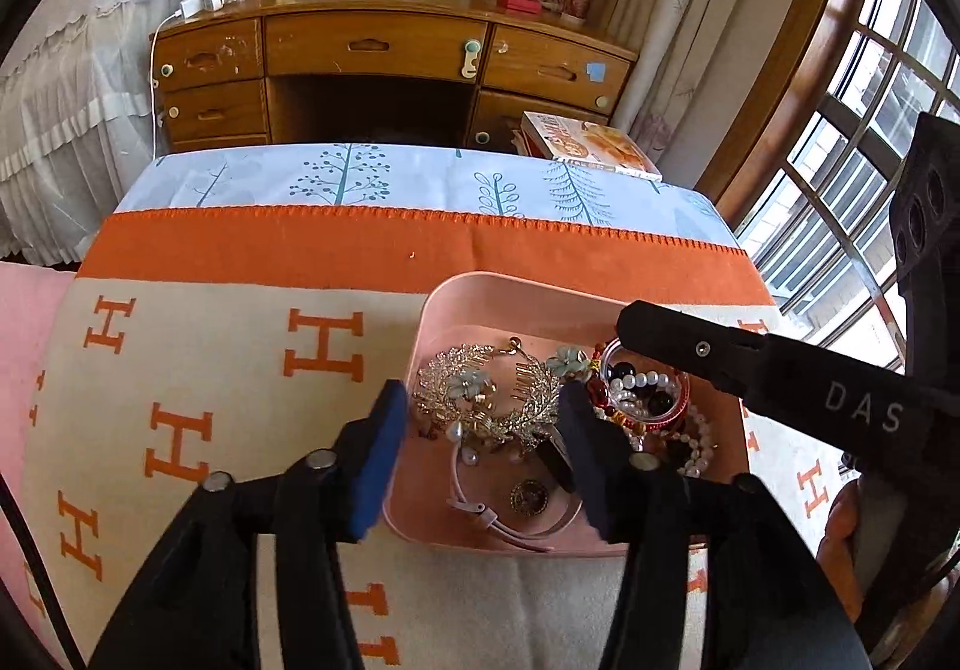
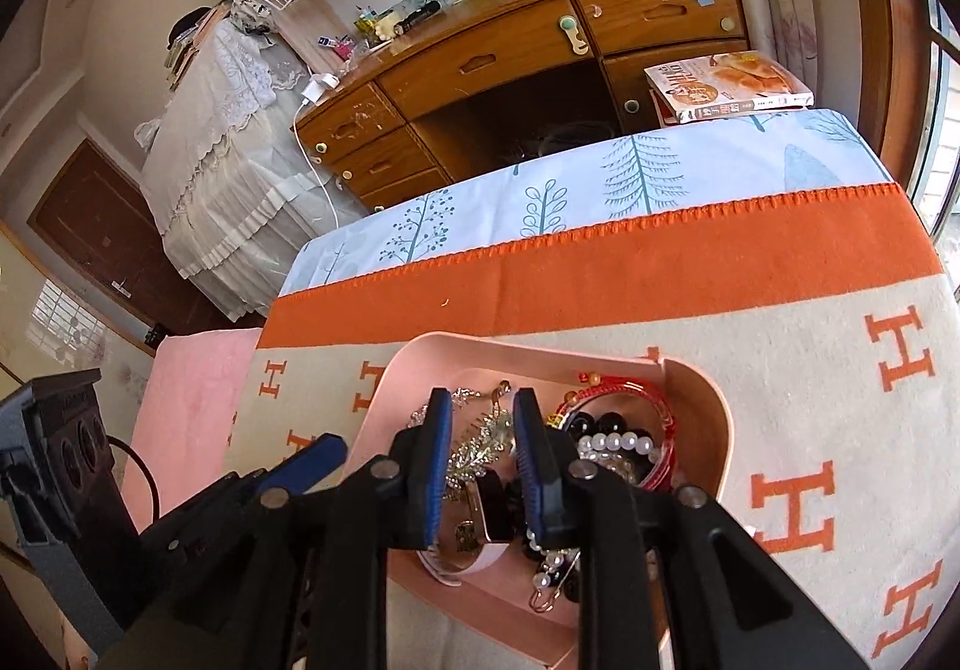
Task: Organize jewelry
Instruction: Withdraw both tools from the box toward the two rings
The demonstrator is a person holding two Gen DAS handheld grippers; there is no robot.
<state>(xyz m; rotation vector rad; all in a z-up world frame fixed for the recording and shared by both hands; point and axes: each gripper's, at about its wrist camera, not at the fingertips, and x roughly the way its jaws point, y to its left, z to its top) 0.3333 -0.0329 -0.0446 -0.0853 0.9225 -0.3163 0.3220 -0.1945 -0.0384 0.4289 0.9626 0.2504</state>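
A: Where does the jewelry sit?

B: All of it lies in the pink tray [image 1: 516, 292], heaped. The left gripper [image 1: 480, 445] hangs wide open, holding nothing, with the silver leaf hair comb [image 1: 480, 388] between its blue pads. The right gripper [image 2: 480, 466] is partly open over the same pile, and nothing looks clamped.

A: How would that comb handle?

B: Probably light, stiff and fragile, its thin wire leaves apt to bend and to snag the pearl bracelet [image 2: 618, 445] just right of the right gripper. Its curved spine looks the safest hold.

A: And its long axis?

B: It arcs roughly crosswise to the left gripper's fingers, teeth towards the arc's middle.
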